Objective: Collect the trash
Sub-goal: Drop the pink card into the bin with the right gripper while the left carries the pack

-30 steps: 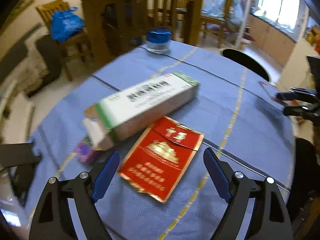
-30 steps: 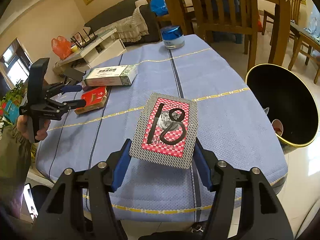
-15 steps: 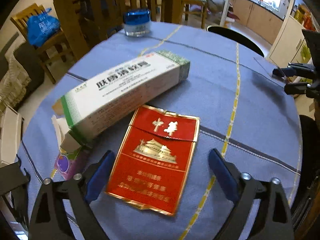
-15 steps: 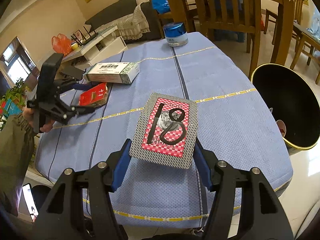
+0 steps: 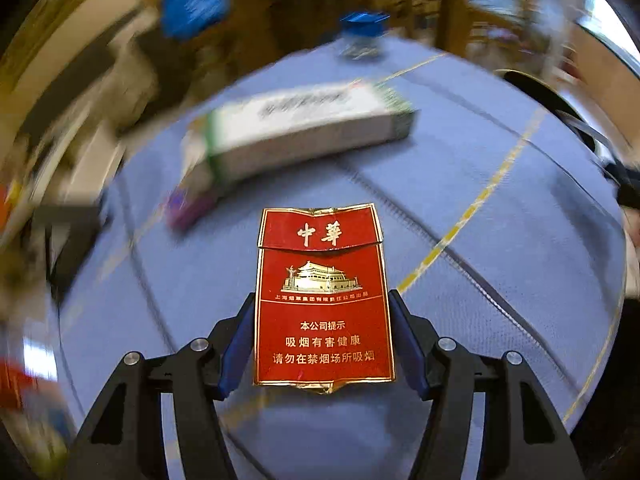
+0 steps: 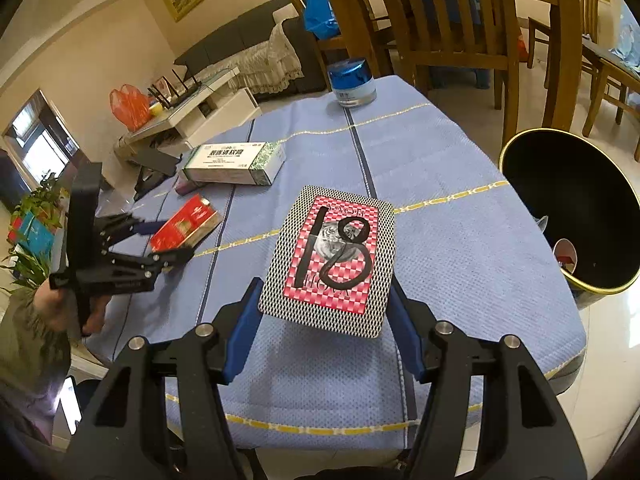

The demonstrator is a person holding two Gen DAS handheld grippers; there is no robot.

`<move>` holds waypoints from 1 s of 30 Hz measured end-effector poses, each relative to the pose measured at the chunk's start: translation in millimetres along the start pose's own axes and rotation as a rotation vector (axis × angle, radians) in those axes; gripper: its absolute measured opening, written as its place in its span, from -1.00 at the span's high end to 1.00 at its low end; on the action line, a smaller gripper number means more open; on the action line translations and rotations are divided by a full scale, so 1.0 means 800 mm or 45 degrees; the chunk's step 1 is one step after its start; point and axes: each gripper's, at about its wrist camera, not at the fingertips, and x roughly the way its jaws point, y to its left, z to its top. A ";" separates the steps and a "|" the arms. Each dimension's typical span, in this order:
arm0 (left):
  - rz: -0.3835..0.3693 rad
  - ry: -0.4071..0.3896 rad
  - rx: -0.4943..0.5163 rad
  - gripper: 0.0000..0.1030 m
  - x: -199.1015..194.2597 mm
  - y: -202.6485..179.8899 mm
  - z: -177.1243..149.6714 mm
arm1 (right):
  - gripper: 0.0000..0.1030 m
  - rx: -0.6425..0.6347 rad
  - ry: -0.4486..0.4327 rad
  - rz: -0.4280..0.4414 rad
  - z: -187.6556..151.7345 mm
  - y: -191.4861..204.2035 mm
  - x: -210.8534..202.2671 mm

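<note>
My left gripper is shut on a flattened red cigarette pack, held sharp against a blurred table. In the right wrist view the same pack sits between the left gripper's fingers just above the blue tablecloth. My right gripper is shut on a pink-and-black checkered pack marked 18, held above the table's near edge. A white and green box lies beyond the red pack; it also shows in the right wrist view.
A black bin with a gold rim stands on the floor right of the table, with some trash inside. A blue-lidded jar stands at the table's far edge. A small purple item lies by the box. Wooden chairs stand behind.
My left gripper moved forward around the red cigarette pack and closed on it; its view is now blurred with motion. My right gripper kept still, holding the checkered pack.
</note>
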 end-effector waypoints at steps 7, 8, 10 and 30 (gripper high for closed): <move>-0.204 -0.106 -0.264 -0.17 -0.062 -0.019 0.011 | -0.15 0.005 -0.026 -0.040 -0.006 -0.017 -0.018; -0.215 -0.132 -0.265 -0.17 -0.068 -0.029 0.017 | -0.15 0.014 -0.024 -0.045 -0.006 -0.022 -0.019; -0.239 -0.155 -0.273 -0.17 -0.075 -0.045 0.027 | -0.15 0.048 -0.018 -0.073 -0.007 -0.042 -0.020; -0.211 -0.289 -0.022 -0.18 -0.066 -0.235 0.101 | -0.17 0.202 -0.136 -0.372 0.057 -0.217 -0.072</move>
